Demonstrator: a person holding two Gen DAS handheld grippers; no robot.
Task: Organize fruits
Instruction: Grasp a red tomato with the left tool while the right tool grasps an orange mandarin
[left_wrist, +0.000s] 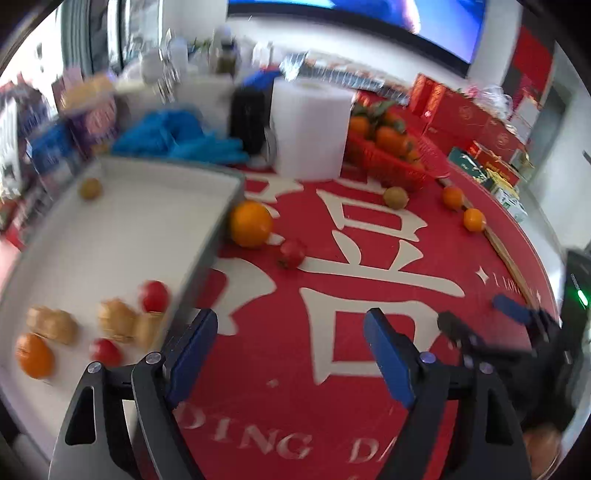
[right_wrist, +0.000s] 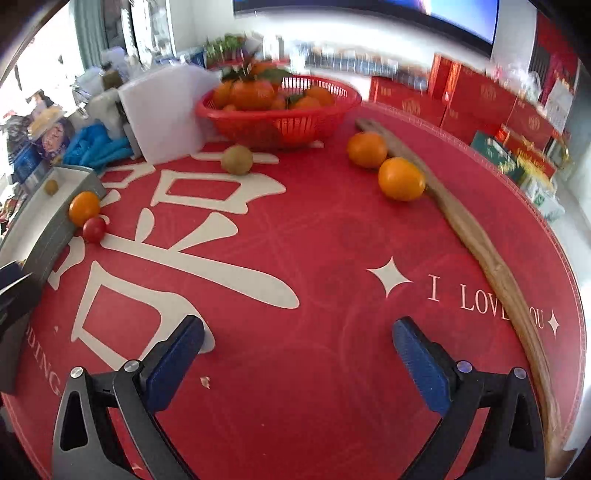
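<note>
Two oranges (right_wrist: 384, 164) lie at one o'clock from our right gripper (right_wrist: 299, 354), wide open and empty, nearer it than our left gripper (left_wrist: 291, 354), likewise open and empty, beside the tray (left_wrist: 207, 236).

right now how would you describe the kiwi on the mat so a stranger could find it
Find the red basket of tangerines at the back of the red mat. Just in front of it, on the white lettering, lies the kiwi, alone. It is the only dull green-brown fruit on the mat; the others are orange or red.
</note>
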